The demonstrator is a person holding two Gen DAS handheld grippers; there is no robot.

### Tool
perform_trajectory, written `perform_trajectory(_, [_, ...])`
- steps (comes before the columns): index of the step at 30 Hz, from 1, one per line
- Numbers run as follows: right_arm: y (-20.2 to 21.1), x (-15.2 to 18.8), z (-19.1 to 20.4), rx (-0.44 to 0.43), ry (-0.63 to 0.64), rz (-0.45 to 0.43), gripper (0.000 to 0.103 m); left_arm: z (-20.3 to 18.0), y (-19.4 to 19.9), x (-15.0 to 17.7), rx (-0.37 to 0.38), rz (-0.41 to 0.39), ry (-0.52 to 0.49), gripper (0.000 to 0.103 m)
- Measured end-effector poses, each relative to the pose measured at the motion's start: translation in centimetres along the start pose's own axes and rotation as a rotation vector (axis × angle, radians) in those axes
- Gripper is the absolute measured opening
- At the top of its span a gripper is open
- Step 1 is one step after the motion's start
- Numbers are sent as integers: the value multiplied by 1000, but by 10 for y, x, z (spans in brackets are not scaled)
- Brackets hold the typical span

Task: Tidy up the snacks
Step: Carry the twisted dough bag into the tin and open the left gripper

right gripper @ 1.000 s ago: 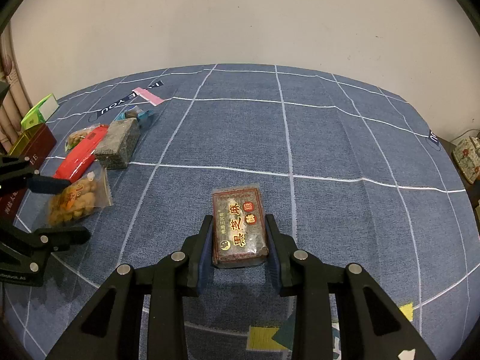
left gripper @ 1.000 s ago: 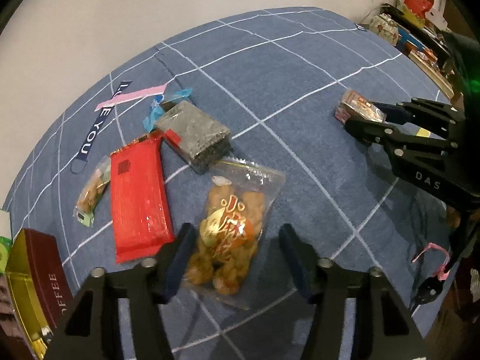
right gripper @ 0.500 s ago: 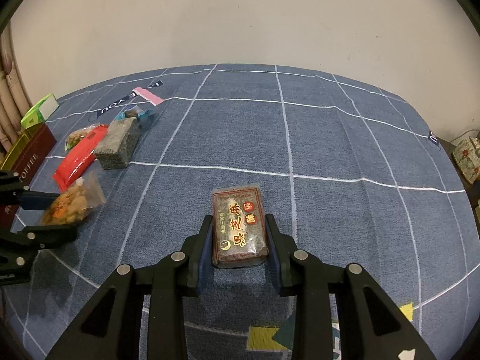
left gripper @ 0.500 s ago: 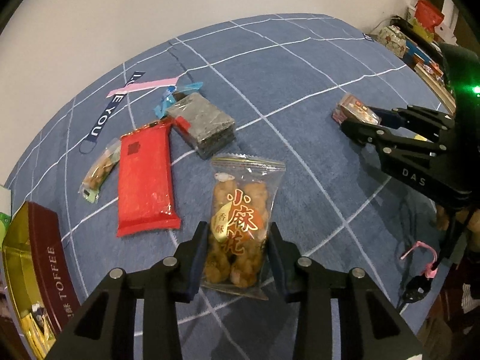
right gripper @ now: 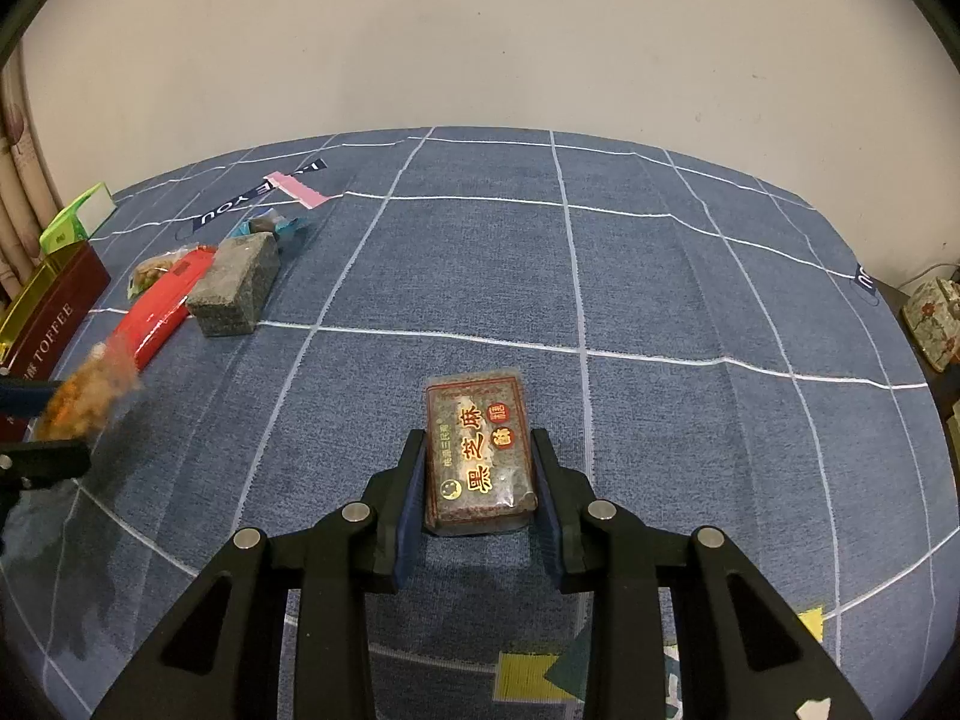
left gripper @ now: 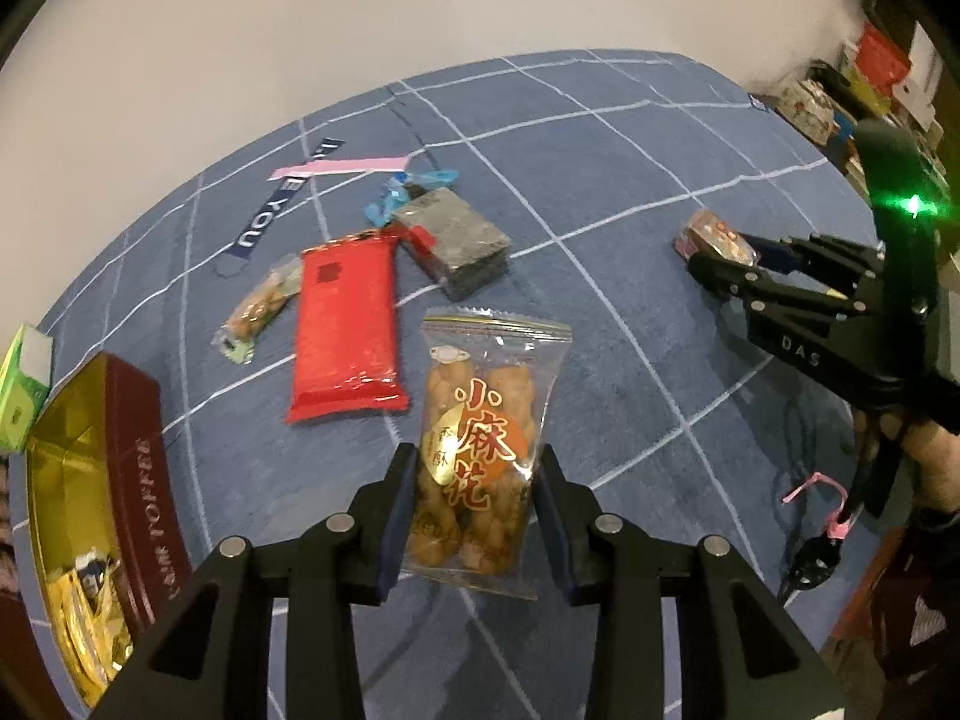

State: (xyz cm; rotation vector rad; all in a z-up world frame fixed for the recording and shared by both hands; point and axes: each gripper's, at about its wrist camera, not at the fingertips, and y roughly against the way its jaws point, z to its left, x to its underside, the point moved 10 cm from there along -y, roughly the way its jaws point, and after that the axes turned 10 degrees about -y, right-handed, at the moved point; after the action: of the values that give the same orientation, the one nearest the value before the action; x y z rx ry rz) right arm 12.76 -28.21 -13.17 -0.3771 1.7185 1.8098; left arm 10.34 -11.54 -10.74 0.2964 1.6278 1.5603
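Observation:
My left gripper (left gripper: 474, 510) is shut on a clear bag of fried dough twists (left gripper: 480, 450) and holds it above the blue cloth; the bag also shows blurred in the right wrist view (right gripper: 84, 396). My right gripper (right gripper: 477, 480) is shut on a dark sesame cake pack (right gripper: 477, 450) and holds it just above the cloth; this pack also shows in the left wrist view (left gripper: 711, 240). On the cloth lie a red packet (left gripper: 345, 330), a grey block snack (left gripper: 459, 243), a small nut packet (left gripper: 261, 312) and a blue-wrapped candy (left gripper: 408, 195).
An open maroon and gold toffee tin (left gripper: 96, 510) stands at the left edge, with a green box (left gripper: 24, 390) behind it. A pink strip (left gripper: 342, 168) and a dark printed label (left gripper: 282, 210) lie on the cloth. Boxes (left gripper: 870, 78) crowd the far right.
My left gripper closed on the dough twist bag and lifted it off the cloth, moving toward the tin. My right gripper has stayed still with the sesame cake pack.

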Motion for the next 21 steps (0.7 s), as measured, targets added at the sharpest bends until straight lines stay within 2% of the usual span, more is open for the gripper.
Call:
perform_trajectory(7, [0,0,0,0,0,0,29,21,29,1,-2,-49,57,38])
perform_trajectory(11, [0,0,0,0,0,-1,29,47,51,2,-24,-85,110,38])
perform_trajectory(16, [0,0,0,1,0,-1,29,107,71,13,-115,-93,190,38])
perform_trajectory(21, [0,0,0,1,1,-1,29,177,78,40,-216,-55,281,38])
